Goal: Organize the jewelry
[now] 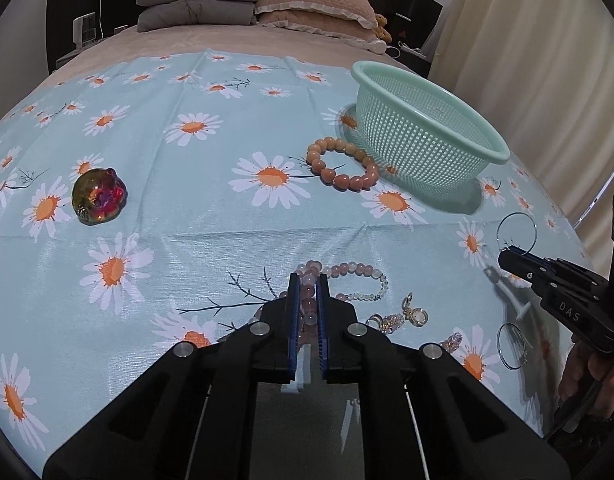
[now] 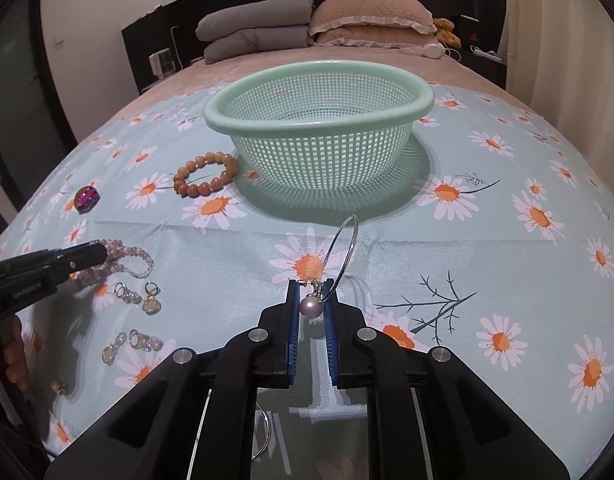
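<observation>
Left tongs (image 1: 308, 280) pinch the pink beaded bracelet (image 1: 347, 276); right tongs (image 2: 311, 286) pinch a silver hoop earring with pearl (image 2: 341, 252) before the mint-green mesh plastic basket (image 2: 319, 120).

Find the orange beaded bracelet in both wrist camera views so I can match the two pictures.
Left wrist view: the orange round-bead bracelet lies right of centre on the daisy cloth, against the near-left foot of the mint-green plastic mesh basket.
Right wrist view: the bracelet lies left of centre, at the basket's left foot.
Shared landmark: the basket, beside the bracelet in both.
</observation>
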Demonstrator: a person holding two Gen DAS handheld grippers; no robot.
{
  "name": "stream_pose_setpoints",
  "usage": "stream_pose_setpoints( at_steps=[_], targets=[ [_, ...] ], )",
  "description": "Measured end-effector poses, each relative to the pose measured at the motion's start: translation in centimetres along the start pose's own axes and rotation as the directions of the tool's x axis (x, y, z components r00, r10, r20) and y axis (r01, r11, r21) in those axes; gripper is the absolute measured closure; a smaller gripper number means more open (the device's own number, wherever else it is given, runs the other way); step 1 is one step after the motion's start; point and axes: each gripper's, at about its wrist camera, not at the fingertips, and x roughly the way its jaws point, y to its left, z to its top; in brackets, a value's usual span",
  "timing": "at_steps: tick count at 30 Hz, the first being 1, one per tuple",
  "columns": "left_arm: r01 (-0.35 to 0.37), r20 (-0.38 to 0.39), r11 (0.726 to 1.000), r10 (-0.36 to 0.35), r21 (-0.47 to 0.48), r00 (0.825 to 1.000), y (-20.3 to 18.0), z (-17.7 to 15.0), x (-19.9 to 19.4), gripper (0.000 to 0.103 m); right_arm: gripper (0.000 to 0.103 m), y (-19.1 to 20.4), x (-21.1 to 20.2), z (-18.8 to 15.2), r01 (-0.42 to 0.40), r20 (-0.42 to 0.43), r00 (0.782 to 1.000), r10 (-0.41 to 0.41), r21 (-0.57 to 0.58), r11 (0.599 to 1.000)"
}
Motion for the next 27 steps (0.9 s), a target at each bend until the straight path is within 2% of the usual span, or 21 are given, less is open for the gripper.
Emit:
stream_pose_setpoints(
  at_steps=[3,11,13,14,17,19,20,21,22,23,25,26,27],
  targets=[
    [0.001,-0.003,1.0,-0.001,0.0,1.0,0.0,-0.1,0.1,0.095,0.09,-0.2,0.7,-0.6,-0.004,-0.027,1.0,0.004,0.006,1.0],
    [0.001,-0.013,1.0,-0.001,0.004,1.0,0.0,-0.2,0.3,0.095,0.089,-1.0,0.3,-0.3,-0.006,-0.009,1.0,0.006,0.04,0.999],
    [0.001,-0.015,1.0,-0.001,0.009,1.0,-0.1,-0.3,0.4,0.095,0.078,-1.3,0.5,-0.4,-0.007,-0.012,1.0,0.007,0.058,0.998],
    [0.001,-0.016,1.0,-0.001,0.01,1.0,-0.1,-0.3,0.4,0.095,0.077,-1.4,0.5,-0.4,-0.003,-0.014,1.0,0.004,0.062,0.998],
    [0.001,-0.017,1.0,-0.001,0.008,1.0,0.0,-0.2,0.5,0.095,0.077,-1.7,-0.9,-0.5,-0.022,0.041,0.999,0.019,0.069,0.997],
    [0.002,-0.021,1.0,-0.001,0.007,1.0,0.1,-0.2,0.6,0.095,0.077,-1.5,-2.1,-0.1,0.016,0.086,0.996,-0.02,0.046,0.999],
    [0.002,-0.023,1.0,-0.001,0.008,1.0,0.1,-0.2,0.7,0.095,0.074,-1.5,-2.3,0.1,0.052,0.091,0.994,-0.054,0.029,0.998],
    [0.004,-0.025,1.0,-0.004,0.014,1.0,0.0,-0.2,0.6,0.095,0.055,-1.4,-2.0,0.3,0.088,0.076,0.993,-0.088,0.008,0.996],
    [0.004,-0.03,1.0,-0.004,0.026,1.0,-0.1,-0.2,0.6,0.095,0.03,-1.3,-1.6,0.4,0.123,0.064,0.991,-0.122,-0.019,0.992],
    [-0.005,-0.028,0.999,0.006,0.04,1.0,-0.4,-0.2,0.5,0.095,0.028,-1.3,-1.3,0.4,0.146,0.063,0.988,-0.143,-0.042,0.988],
    [-0.017,-0.023,0.998,0.018,0.061,1.0,-0.6,-0.3,0.3,0.094,0.029,-1.6,-0.4,0.5,0.15,0.044,0.988,-0.148,-0.049,0.987],
    [-0.02,-0.028,0.998,0.022,0.064,0.999,-0.7,-0.3,0.4,0.09,0.029,-1.8,0.0,0.6,0.143,0.038,0.989,-0.142,-0.042,0.989],
    [-0.024,-0.031,0.998,0.026,0.062,0.999,-0.6,-0.3,0.6,0.078,0.029,-2.1,0.2,0.6,0.136,0.035,0.99,-0.135,-0.031,0.99]
  ],
)
